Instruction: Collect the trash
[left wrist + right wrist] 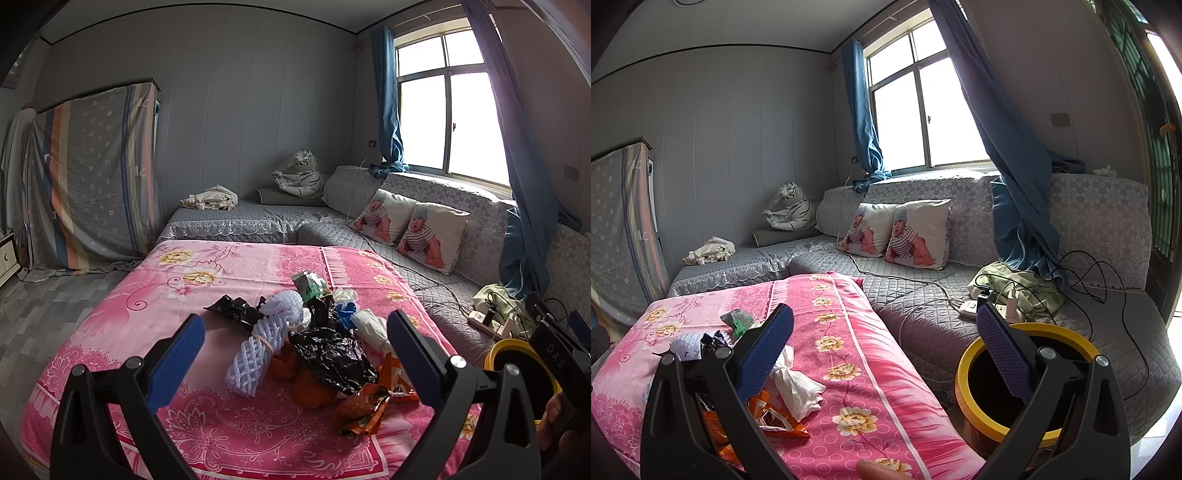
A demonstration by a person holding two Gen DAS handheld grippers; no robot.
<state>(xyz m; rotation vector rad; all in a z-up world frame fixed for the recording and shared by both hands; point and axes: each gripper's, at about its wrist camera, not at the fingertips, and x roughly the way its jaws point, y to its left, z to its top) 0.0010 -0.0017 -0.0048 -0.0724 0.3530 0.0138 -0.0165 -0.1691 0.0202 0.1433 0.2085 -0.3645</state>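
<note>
Near the bed's right edge, w/ both grippers — left [295,354], right [886,339] — spread wide & empty, your trash pile [310,347] may scatter if you grab loose black bags [328,354]; bin [1030,380] sits beside.

- Walls [240,110]: pale grey panels.
- Window [443,118]: bright daylight, flanked by blue curtains [386,103].
- Corner sofa [1071,229]: grey quilted cover, carrying two printed cushions [897,236].
- Floor [48,302]: grey plank pattern.
- Striped cloth [92,177]: draped over furniture at left.
</note>
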